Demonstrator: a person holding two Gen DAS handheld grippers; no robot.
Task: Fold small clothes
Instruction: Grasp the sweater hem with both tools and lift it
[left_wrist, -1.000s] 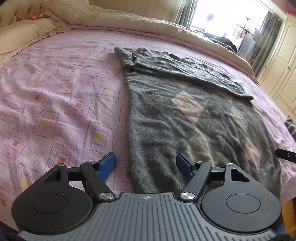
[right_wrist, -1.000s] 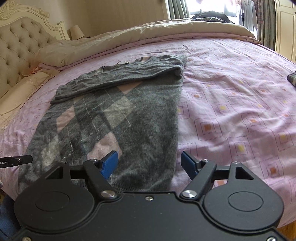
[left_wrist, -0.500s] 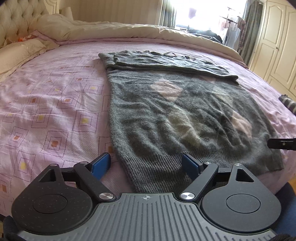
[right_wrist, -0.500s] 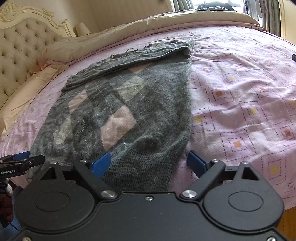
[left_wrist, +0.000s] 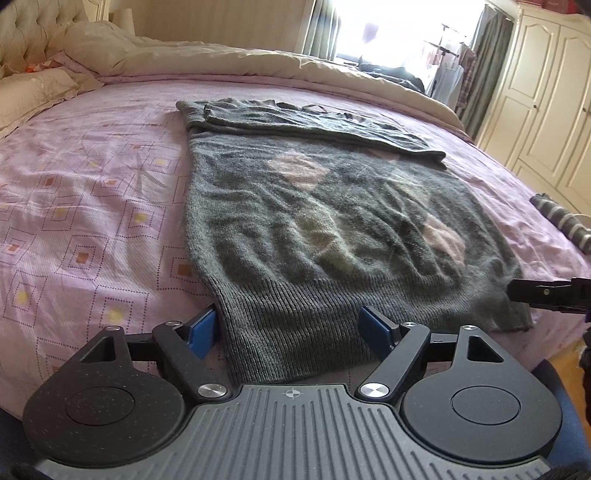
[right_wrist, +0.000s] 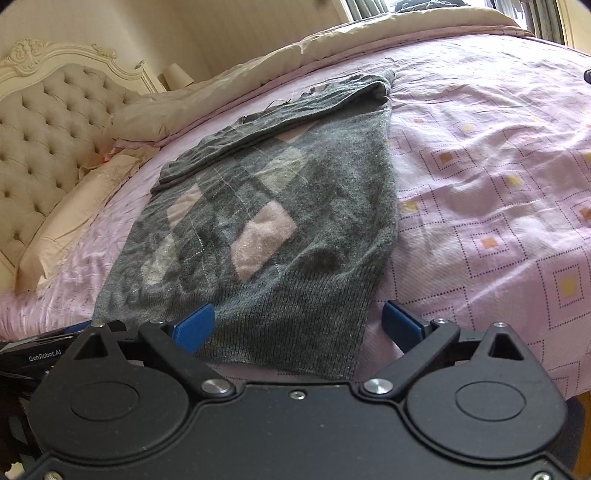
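Note:
A grey argyle sweater (left_wrist: 332, 221) (right_wrist: 277, 221) with pink and pale diamonds lies flat on the pink patterned bedsheet (left_wrist: 92, 221), its sleeves folded across the top. My left gripper (left_wrist: 290, 330) straddles the left corner of the ribbed hem. Its jaws are closing, and the blue pads (left_wrist: 201, 334) stand apart from the knit. My right gripper (right_wrist: 298, 325) straddles the hem's right corner with its jaws opening, and its pads do not press the cloth. Each gripper's finger shows at the edge of the other's view.
A beige duvet (left_wrist: 221, 55) lies bunched along the far side of the bed. A pillow (right_wrist: 62, 229) and a tufted headboard (right_wrist: 44, 129) are at the left. A striped cloth (left_wrist: 565, 221) rests near the right edge. Cream wardrobe doors (left_wrist: 546, 92) stand beyond.
Both grippers have moved in toward the sweater's hem, which now lies between their pads. The right gripper's jaws stand wider than before.

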